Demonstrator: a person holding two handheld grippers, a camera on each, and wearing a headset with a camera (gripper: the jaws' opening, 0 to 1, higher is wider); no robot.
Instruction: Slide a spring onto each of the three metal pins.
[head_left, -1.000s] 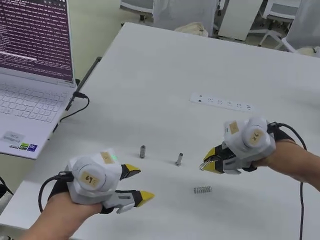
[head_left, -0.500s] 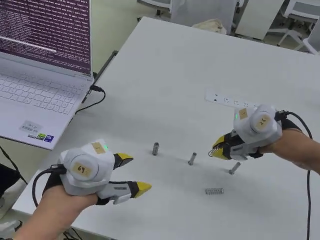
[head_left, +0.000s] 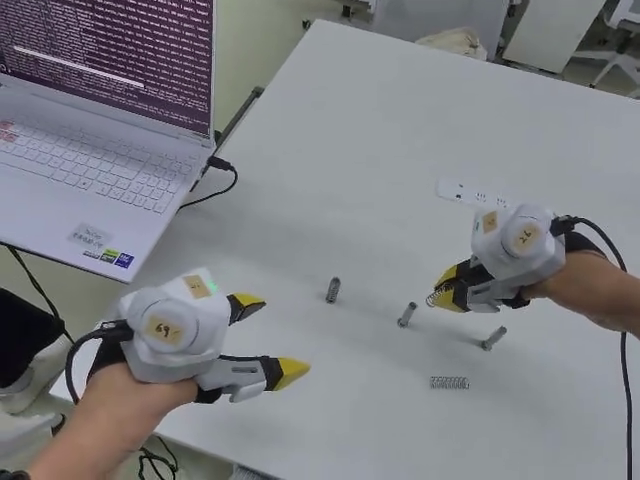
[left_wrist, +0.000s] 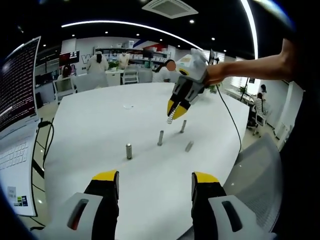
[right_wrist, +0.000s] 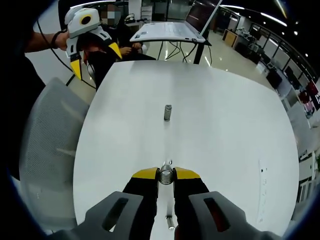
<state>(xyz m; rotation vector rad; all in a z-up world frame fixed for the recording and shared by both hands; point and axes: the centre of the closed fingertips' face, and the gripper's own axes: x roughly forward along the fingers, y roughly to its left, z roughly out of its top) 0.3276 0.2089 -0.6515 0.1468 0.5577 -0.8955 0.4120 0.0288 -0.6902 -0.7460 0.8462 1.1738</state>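
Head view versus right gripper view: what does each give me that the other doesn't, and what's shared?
Head view: a loose spring lying on the table, and a power strip. Right gripper view: a mesh chair, and the held spring end-on in the right gripper's shut jaws. Shared: the left gripper, the laptop, the pin wearing a spring.

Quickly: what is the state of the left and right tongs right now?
Left tongs: open, holding nothing.
Right tongs: closed on a spring.

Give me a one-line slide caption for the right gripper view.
Right gripper shut on a small coiled metal spring, over a white table, an upright metal pin ahead.
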